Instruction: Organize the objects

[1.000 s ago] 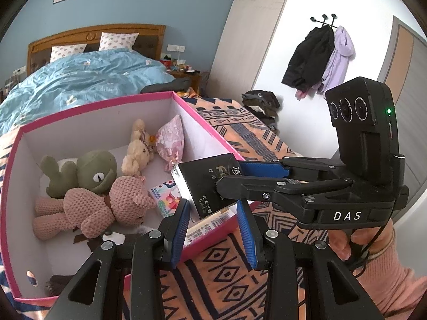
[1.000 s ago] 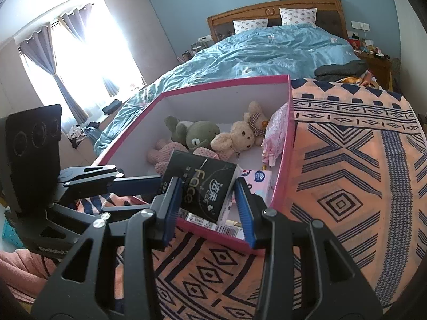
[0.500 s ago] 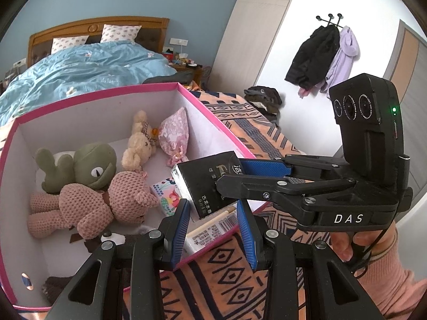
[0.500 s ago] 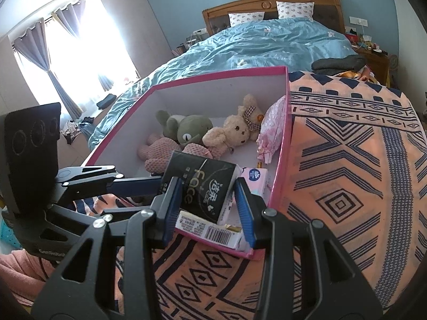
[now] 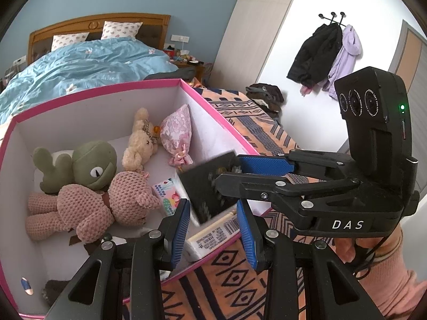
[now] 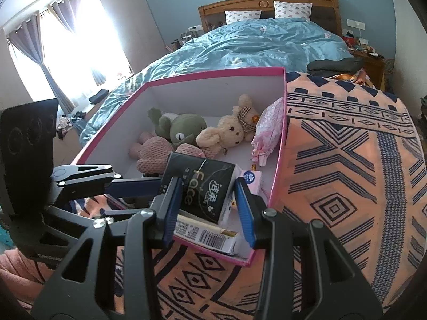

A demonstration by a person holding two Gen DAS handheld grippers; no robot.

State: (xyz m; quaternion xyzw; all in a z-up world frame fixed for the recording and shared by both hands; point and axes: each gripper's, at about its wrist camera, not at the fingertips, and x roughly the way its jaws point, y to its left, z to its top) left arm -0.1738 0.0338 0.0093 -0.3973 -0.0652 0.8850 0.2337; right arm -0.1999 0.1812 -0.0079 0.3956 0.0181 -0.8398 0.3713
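Right claw [image 6: 208, 208] reaches level over the pink box's [image 6: 277, 186] near right corner, spread around the black tissue pack [image 6: 202, 189]. Left claw [image 5: 213, 229] spread, holding nothing.

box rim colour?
Pink rim, white inside; clearest in the right wrist view.

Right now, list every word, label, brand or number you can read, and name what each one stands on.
"DAS": white letters on the right hand-held gripper body.
"face": gold letters on the black tissue pack, with Chinese characters beside them.
White barcoded box: print too small to read.
Small pink pack: logo unreadable.
Colourful pack beside the knitted pink bear: text too blurred.
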